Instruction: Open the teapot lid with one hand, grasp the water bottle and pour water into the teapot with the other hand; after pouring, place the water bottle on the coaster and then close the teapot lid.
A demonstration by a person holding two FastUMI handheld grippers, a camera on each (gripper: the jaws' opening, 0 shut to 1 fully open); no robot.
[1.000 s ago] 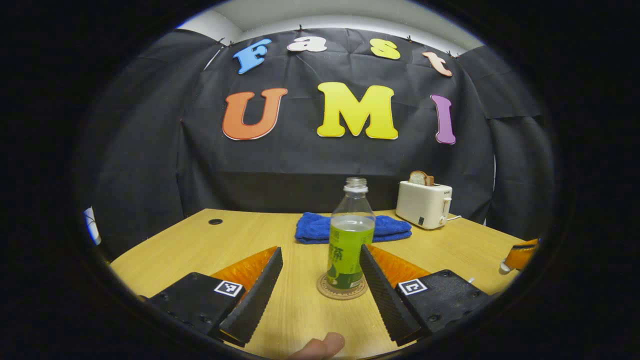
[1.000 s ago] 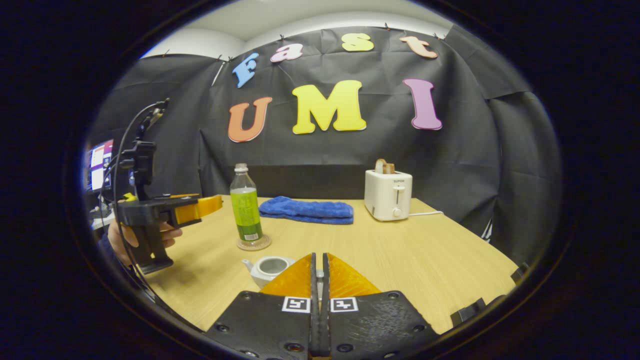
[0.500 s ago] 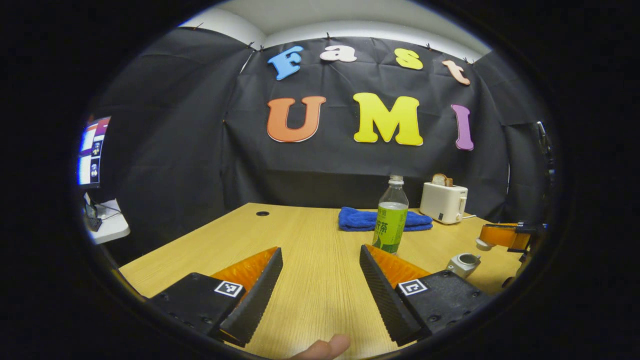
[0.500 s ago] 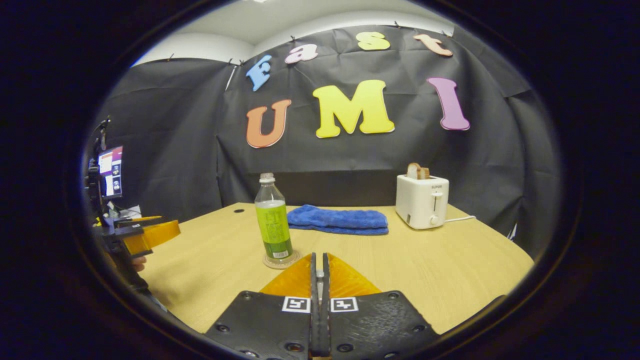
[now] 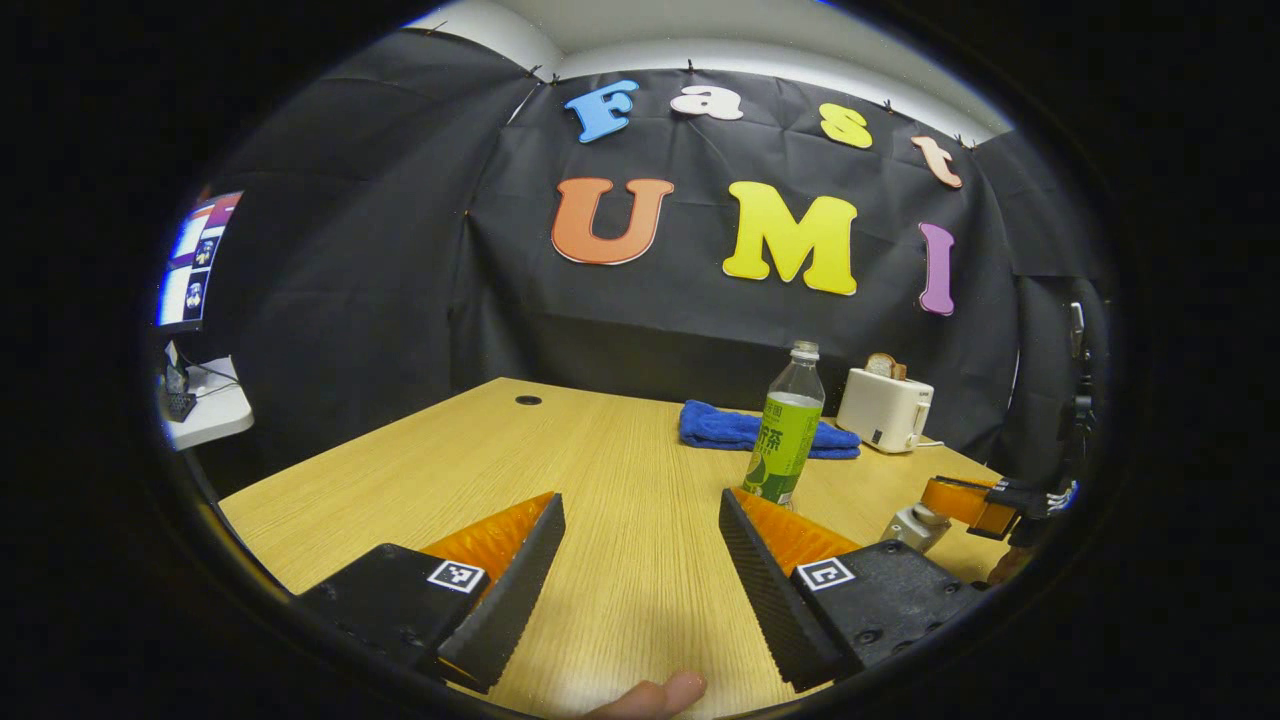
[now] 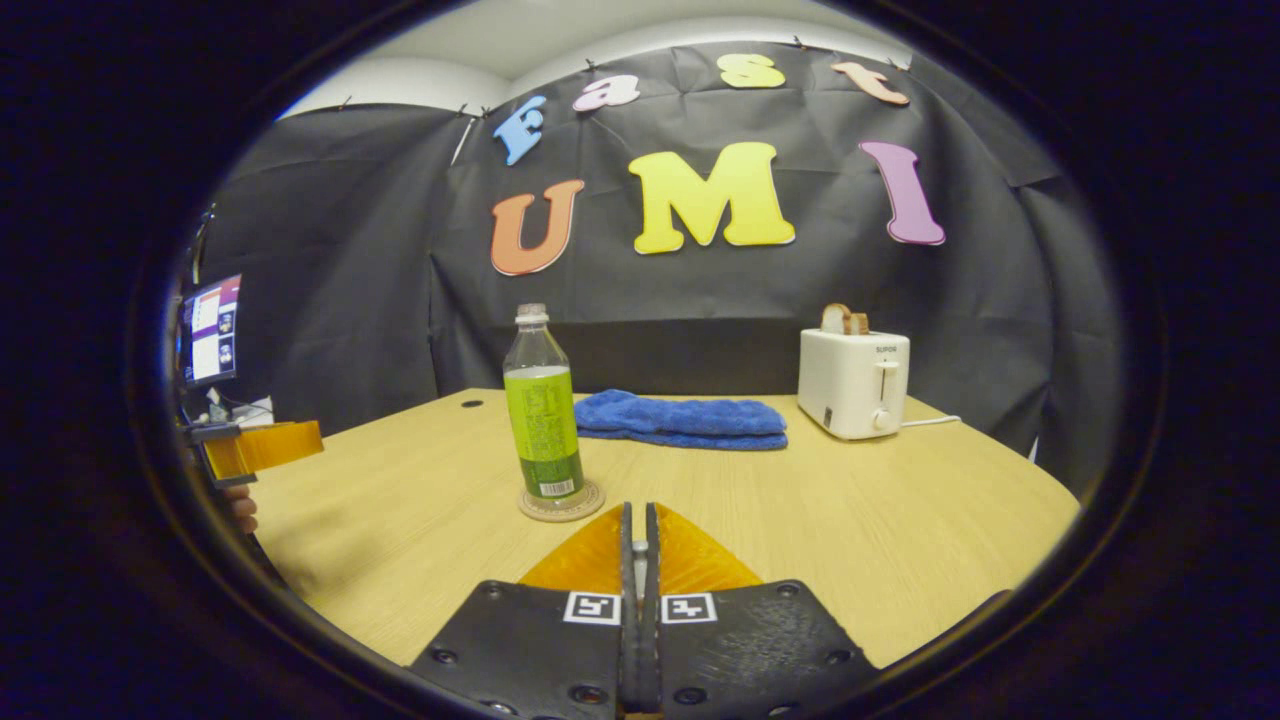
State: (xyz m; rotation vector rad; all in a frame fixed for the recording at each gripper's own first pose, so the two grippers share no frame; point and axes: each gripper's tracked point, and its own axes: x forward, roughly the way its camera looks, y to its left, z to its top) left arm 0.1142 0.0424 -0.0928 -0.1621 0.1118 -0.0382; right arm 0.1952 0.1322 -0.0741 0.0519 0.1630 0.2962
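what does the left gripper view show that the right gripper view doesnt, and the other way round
Left gripper view: the teapot at the tip of the right hand-held gripper, and the left hand-held gripper open. Right gripper view: the coaster under the bottle. Both: bottle, blue towel, toaster, table.

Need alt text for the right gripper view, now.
The right gripper, fingers together, points across a wooden table at an uncapped bottle of green liquid standing on a round coaster. Behind lie a blue towel and a white toaster; the left gripper shows at left.
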